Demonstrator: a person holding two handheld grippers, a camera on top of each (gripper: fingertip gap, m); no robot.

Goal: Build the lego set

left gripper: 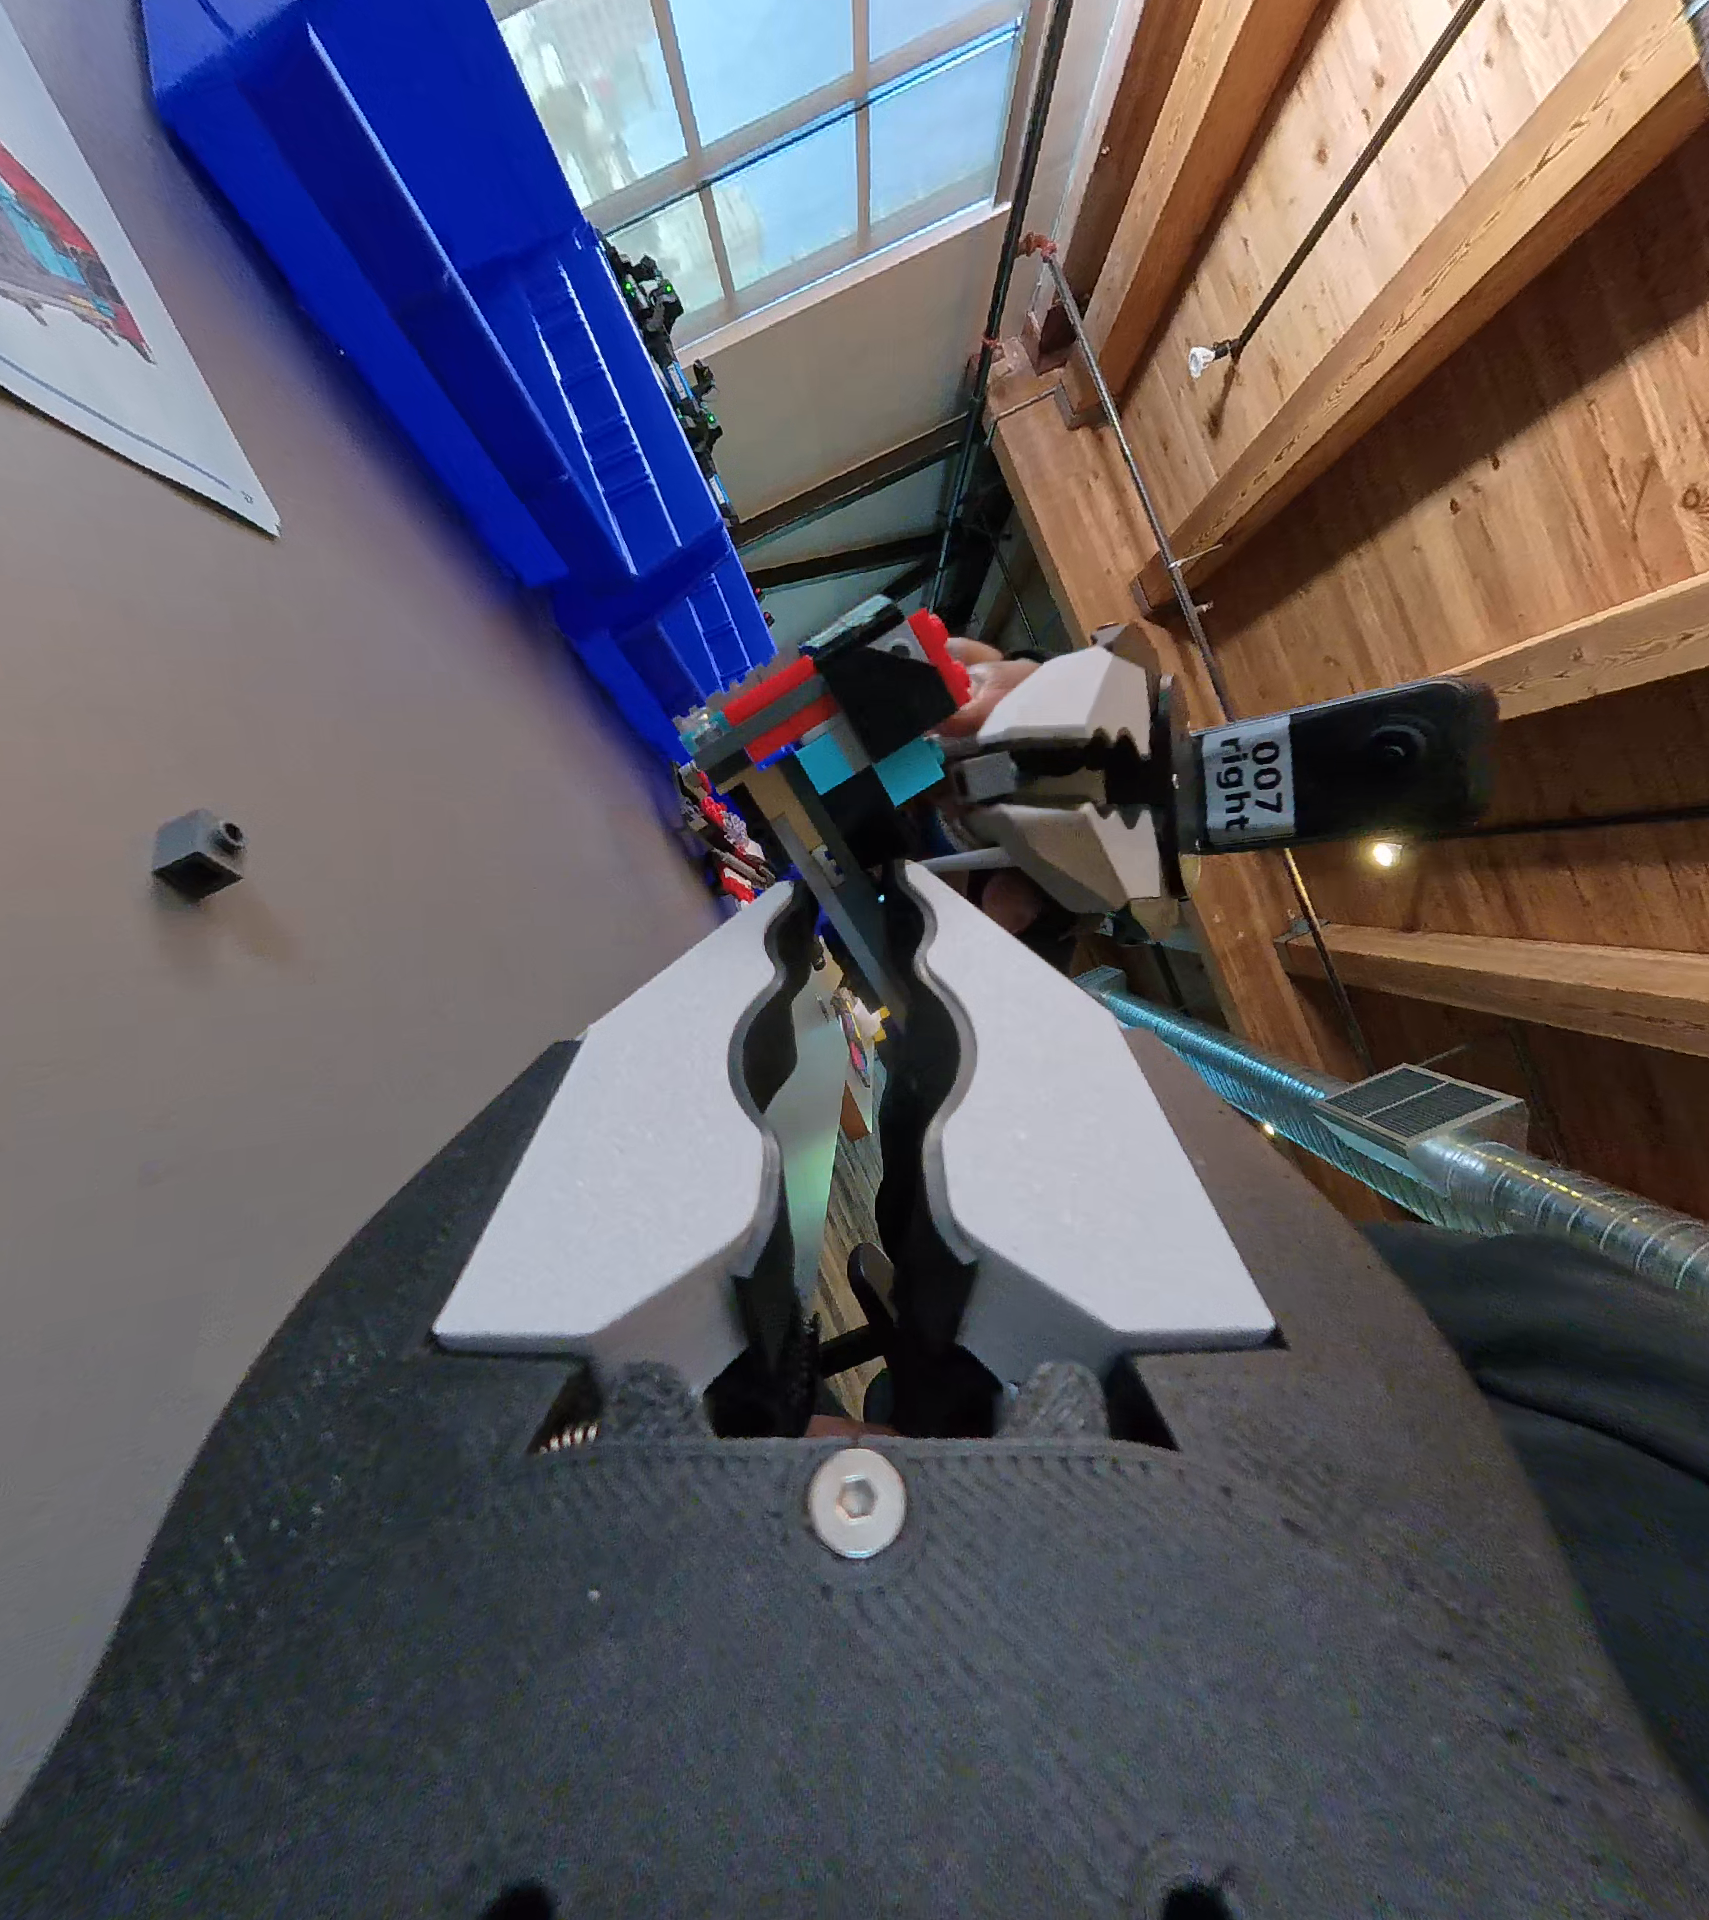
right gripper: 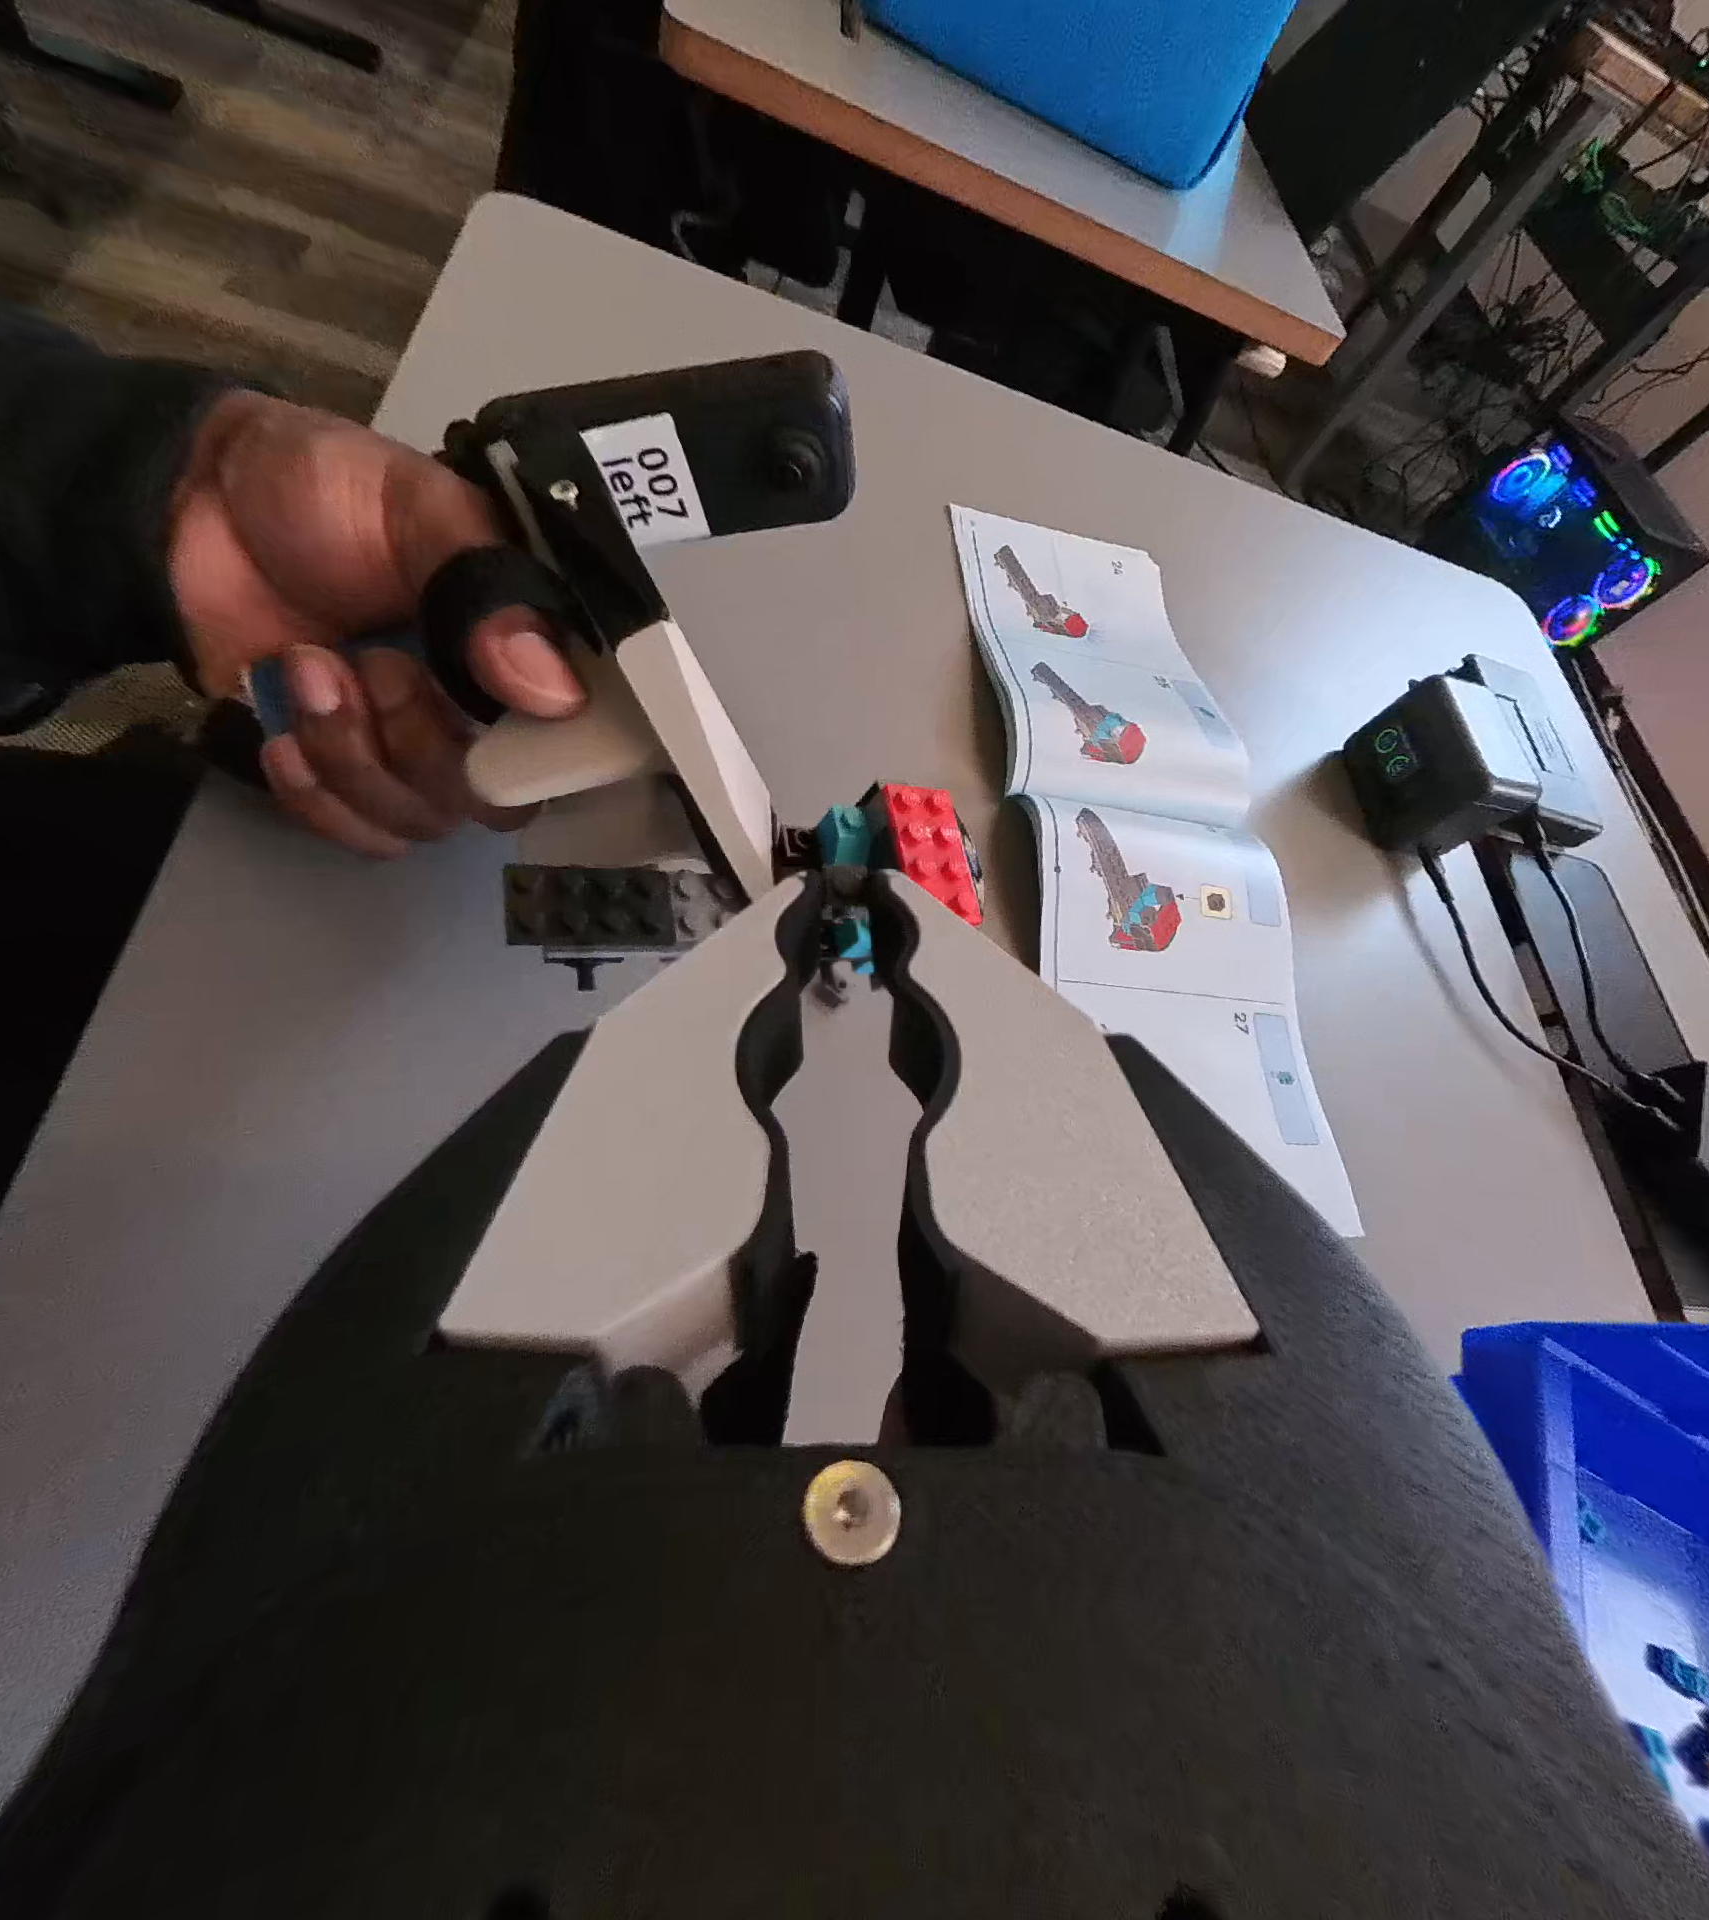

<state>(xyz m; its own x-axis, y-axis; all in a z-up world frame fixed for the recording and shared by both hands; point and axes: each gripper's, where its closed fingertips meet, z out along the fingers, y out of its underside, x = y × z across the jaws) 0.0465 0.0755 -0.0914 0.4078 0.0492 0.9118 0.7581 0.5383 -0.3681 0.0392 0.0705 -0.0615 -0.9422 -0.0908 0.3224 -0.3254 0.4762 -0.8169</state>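
I am holding the lego model (left gripper: 819, 727) in the air between my two claws, above the grey worktop (right gripper: 206, 1039). My left claw (left gripper: 845, 914) is clamping on the long dark grey base plate of the model; the plate is running down between its two fingers. In the right wrist view I am seeing my right claw (right gripper: 845, 899) closing on a small dark grey piece (right gripper: 842, 885) at the teal part of the model, just beside the red brick section (right gripper: 928, 847). The left wrist view is showing the same: the right claw (left gripper: 975, 774) is touching the model at its teal and black end with a grey piece between the tips.

A loose dark grey brick (left gripper: 198, 850) is lying on the worktop, well apart from both claws. The open instruction booklet (right gripper: 1141, 831) is lying to the right of the model, and the blue parts bin (right gripper: 1660, 1455) is standing near the right edge.
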